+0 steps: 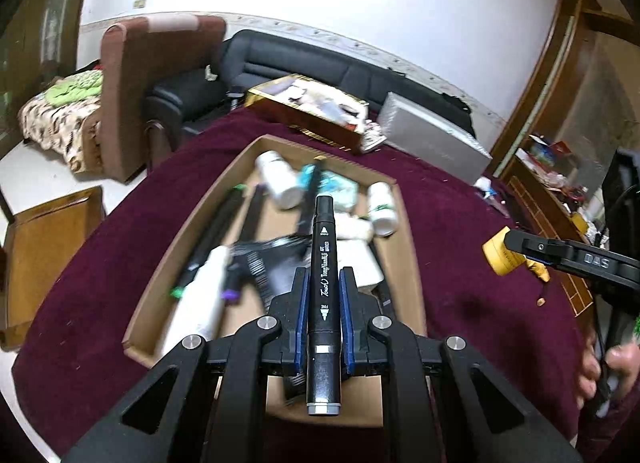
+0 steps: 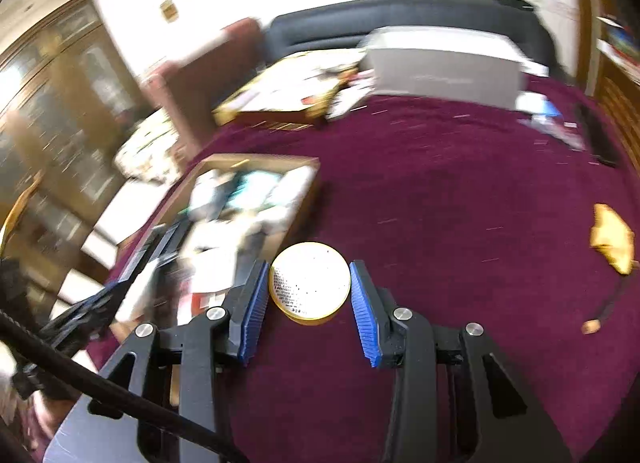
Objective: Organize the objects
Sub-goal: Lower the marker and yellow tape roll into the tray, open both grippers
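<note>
Hovering over the near end of the cardboard tray (image 1: 152, 263), the left gripper (image 1: 324, 283) is clamped on a black marker (image 1: 325, 263), whose long axis runs straight out along the fingers, far cap aimed at the tray's far end and grey near cap sticking back past the pads. The marker is hard, smooth plastic with white lettering down its barrel, and it lines up roughly with the other pens lying lengthwise along the tray's left side. So the drop, I'd judge, is directly below and slightly ahead.

Off to the right, above the deep-red fuzzy cloth (image 2: 440, 183), the right gripper (image 2: 310, 283) has a round yellow tin (image 2: 309, 283) between its ribbed blue pads (image 2: 256, 303). The pads sit at its rim on both sides, and it appears held clear of the cloth. From here the tray lies to the left and a little farther off, so the left hand is much the nearer to it.

Inside the tray are white pill bottles (image 1: 280, 179), a white tube (image 1: 200, 299), a comb and wrapped packets, all jumbled and blurred. A yellow tasselled charm (image 2: 612, 239) lies on the cloth, far right.
</note>
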{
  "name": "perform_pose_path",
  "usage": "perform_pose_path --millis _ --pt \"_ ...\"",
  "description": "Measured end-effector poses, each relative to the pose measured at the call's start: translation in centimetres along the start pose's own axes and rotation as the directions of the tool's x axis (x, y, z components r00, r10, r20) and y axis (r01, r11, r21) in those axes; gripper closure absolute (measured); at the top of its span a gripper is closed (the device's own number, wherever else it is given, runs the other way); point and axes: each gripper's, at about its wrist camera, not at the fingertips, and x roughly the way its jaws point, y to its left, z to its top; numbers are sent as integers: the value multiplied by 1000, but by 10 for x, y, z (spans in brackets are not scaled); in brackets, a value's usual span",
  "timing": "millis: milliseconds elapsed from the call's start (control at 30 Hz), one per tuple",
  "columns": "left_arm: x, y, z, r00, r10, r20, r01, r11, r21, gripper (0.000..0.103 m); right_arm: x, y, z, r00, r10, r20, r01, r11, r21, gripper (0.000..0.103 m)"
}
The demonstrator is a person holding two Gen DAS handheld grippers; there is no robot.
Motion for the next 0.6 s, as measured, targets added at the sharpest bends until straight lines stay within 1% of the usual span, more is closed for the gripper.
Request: perform_pose_path --millis 100,200,267,333,400,467,500,600 --pt "2 13 -8 1000 27 -9 -27 1000 -5 91 19 42 -10 997 58 -48 -61 997 -54 64" --pt "6 22 -13 999 32 -21 -32 999 -17 91 35 74 -21 996 52 -78 -60 991 -116 64" --pt "9 26 -15 999 39 -25 -40 999 -19 91 43 87 -29 994 48 -96 -62 987 -145 64" --pt "10 31 -18 999 43 -31 -44 999 -20 91 50 99 -36 994 25 -102 -43 983 -178 64" --pt "12 33 -19 998 44 -36 -45 999 -24 91 57 109 -43 995 -21 -100 -1 977 -213 64" --pt "14 32 -21 998 59 -35 -59 998 -7 91 62 113 -48 994 -58 -97 34 971 -235 64" --pt "14 31 -21 997 76 -29 -76 997 12 91 64 113 -49 993 -69 -97 44 970 -240 64" --pt "14 30 -23 995 94 -21 -94 995 33 91 65 114 -49 992 -101 -75 79 964 -254 64"
